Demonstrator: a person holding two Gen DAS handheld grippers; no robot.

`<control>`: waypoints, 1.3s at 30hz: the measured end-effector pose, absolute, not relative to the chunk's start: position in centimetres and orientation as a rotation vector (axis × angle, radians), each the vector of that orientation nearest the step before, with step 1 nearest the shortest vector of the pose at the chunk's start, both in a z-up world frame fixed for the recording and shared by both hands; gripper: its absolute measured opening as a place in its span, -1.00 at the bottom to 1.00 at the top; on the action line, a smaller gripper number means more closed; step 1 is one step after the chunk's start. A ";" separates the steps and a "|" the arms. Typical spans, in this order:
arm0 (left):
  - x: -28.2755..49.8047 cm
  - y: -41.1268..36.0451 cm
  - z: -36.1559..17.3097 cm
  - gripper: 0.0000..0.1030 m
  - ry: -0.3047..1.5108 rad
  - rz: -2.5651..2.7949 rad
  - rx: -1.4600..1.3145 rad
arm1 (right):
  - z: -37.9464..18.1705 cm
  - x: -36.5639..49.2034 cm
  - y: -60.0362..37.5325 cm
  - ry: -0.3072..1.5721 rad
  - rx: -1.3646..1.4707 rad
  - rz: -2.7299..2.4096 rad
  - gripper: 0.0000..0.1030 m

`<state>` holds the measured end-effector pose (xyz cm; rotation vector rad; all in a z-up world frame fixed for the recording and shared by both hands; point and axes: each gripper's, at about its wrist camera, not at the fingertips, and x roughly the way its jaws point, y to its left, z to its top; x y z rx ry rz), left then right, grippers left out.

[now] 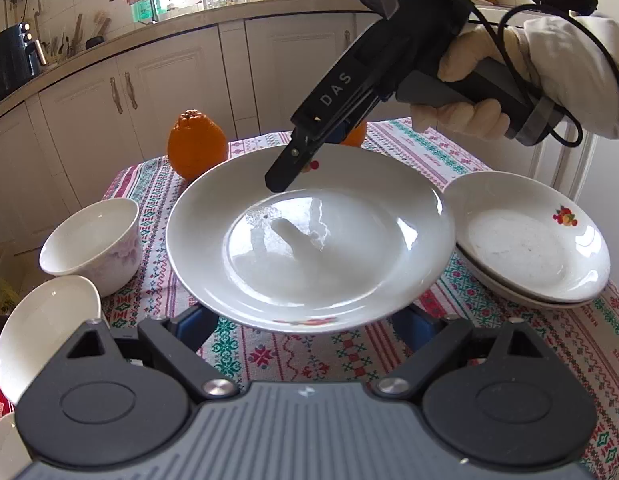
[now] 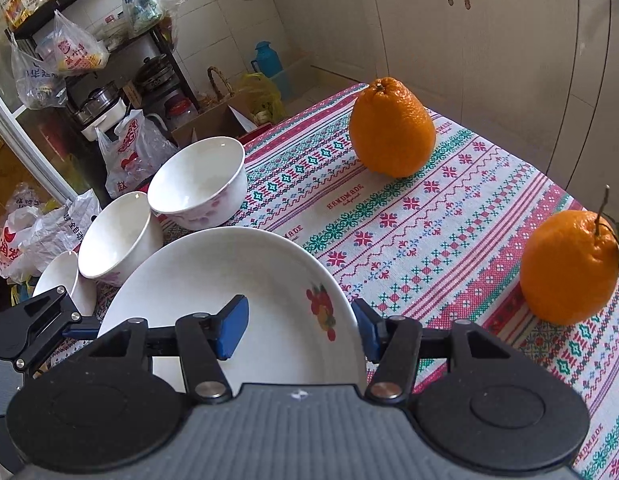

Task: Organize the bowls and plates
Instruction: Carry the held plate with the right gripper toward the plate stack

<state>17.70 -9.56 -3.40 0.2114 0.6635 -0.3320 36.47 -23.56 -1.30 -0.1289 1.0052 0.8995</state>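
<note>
At the far left of the left wrist view, a plain white bowl point(image 1: 45, 336) lies tipped on its side at the table's edge, its mouth facing up and right. Just behind it a floral-patterned bowl point(image 1: 93, 240) stands upright on the patterned tablecloth point(image 1: 293, 356). Behind these stands a knobbly orange citrus fruit point(image 1: 196, 145), stem end up.

In the middle is a large white plate point(image 1: 309, 248), round, so with no long axis; its face points up and its far rim is raised above the cloth. The right gripper point(image 1: 281, 182) reaches down from the upper right, held by a gloved hand point(image 1: 465, 92), and its jaws are closed on that far rim beside a red fruit decal. In the right wrist view the blue pads point(image 2: 231, 330) sit either side of the rim.

The left gripper point(image 1: 309, 332) has its blue fingers point(image 1: 191, 326) spread wide under the plate's near edge; whether they touch it cannot be told.

To the right, two small fruit-decal plates point(image 1: 533, 240) lie stacked flat, just beside the big plate. A second orange point(image 2: 571, 268) sits at the right of the right wrist view.
</note>
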 end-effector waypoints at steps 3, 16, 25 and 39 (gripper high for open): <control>17.3 -10.0 -3.0 0.80 0.659 -0.355 0.221 | -0.9 35.7 -24.5 0.998 -0.118 0.881 0.21; 15.9 -12.6 -2.0 0.80 0.624 -0.442 0.279 | 0.5 32.4 -29.1 0.969 -0.090 0.797 0.21; 15.0 -14.7 -2.1 0.80 0.624 -0.514 0.311 | 0.9 29.8 -32.5 0.952 -0.064 0.729 0.21; 13.9 -18.5 -2.7 0.80 0.635 -0.659 0.348 | 0.3 25.8 -38.7 0.957 0.007 0.596 0.21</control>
